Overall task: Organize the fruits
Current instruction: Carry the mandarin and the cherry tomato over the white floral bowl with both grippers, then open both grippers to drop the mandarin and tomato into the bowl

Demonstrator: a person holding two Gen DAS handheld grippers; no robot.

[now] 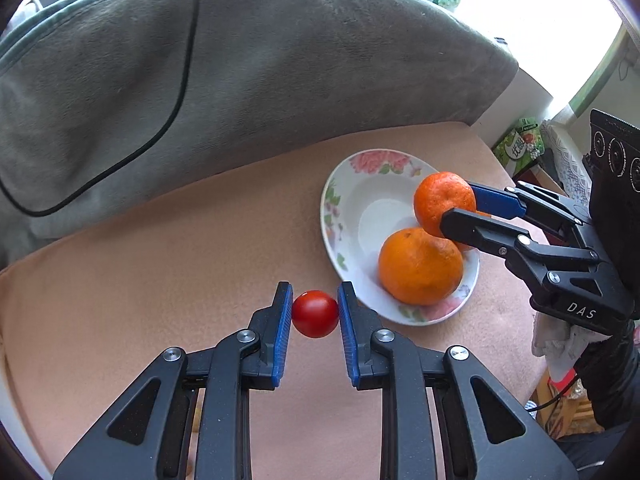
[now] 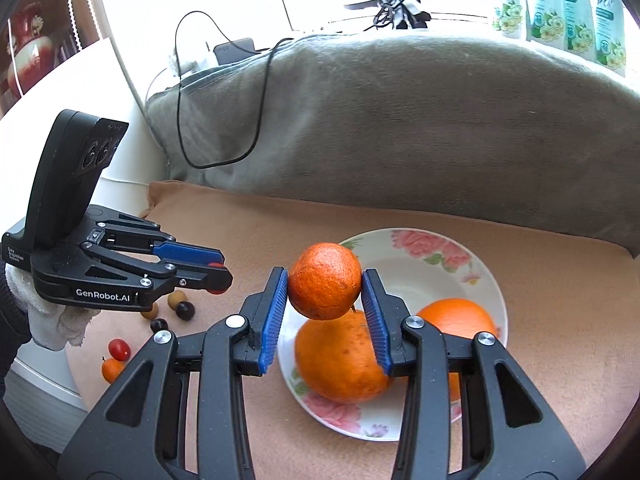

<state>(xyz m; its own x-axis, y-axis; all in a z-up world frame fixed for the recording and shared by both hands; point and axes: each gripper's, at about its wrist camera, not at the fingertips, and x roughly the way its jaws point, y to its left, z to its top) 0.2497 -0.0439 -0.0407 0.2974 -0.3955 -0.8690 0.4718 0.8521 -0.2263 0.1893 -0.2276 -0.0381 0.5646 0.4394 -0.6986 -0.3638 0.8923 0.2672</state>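
The left gripper (image 1: 315, 312) pinches a cherry tomato (image 1: 315, 313) at its fingertips; being round and smooth, it could squirt out. The right gripper (image 2: 325, 294) clamps a mandarin (image 2: 324, 286) above the floral plate (image 2: 486, 280) at lower centre, over two oranges (image 2: 340, 360); dropped, it may roll off. A peach cushion (image 2: 248, 224) bears everything, with a grey blanket (image 2: 400, 120) across the upper frame.

A: What do the tools look like?
B: The black plastic left tool (image 2: 216, 270) reads "GenRobot.AI"; the matching right tool (image 1: 460, 208) reads "DAS". Both have ribbed blue pads and silver screws.
A: And what's worn?
B: White cloth gloves, dark sleeves behind each tool.
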